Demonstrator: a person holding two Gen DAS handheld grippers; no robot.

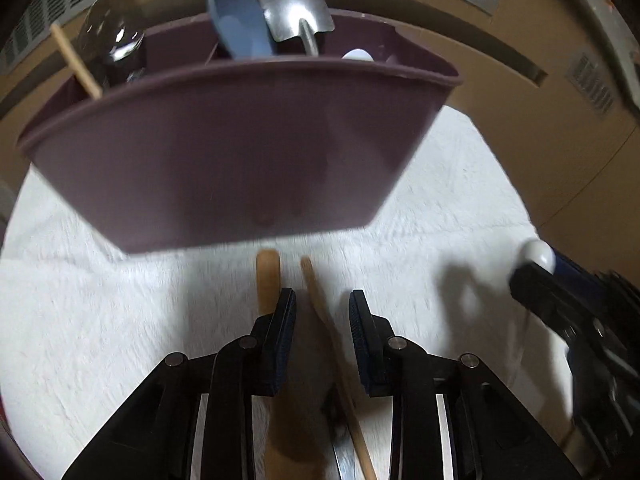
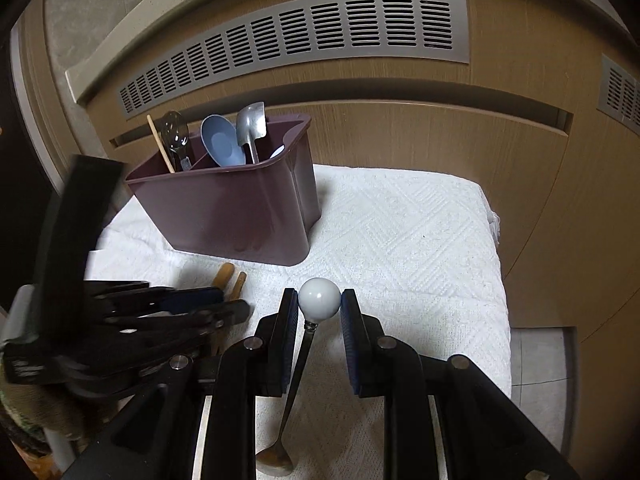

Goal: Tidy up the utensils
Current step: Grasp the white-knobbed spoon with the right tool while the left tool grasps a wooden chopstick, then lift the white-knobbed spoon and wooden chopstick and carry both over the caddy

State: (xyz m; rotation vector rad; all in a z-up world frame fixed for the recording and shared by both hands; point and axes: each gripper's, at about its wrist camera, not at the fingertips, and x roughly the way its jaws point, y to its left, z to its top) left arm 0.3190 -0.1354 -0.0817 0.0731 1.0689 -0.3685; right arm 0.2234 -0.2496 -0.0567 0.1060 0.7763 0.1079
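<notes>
A purple utensil caddy (image 1: 224, 152) (image 2: 236, 208) stands on the white towel and holds a blue spoon (image 2: 222, 142), a metal scoop (image 2: 251, 122), a clear spoon (image 2: 175, 134) and a wooden stick (image 2: 160, 144). My left gripper (image 1: 322, 308) (image 2: 236, 308) hovers just in front of it, open. A thin wooden handle (image 1: 316, 288) runs between its pads without touching them, and a thicker wooden handle (image 1: 267, 276) lies beside the left finger. My right gripper (image 2: 319, 300) (image 1: 532, 270) is shut on the white ball end (image 2: 319, 298) of a metal spoon (image 2: 298, 372), whose bowl hangs down.
The white towel (image 2: 400, 232) covers the work surface. A wooden cabinet front with a vent grille (image 2: 304, 36) rises right behind it. Tiled floor (image 2: 540, 356) shows past the towel's right edge. A camouflage sleeve (image 2: 24, 420) is at the lower left.
</notes>
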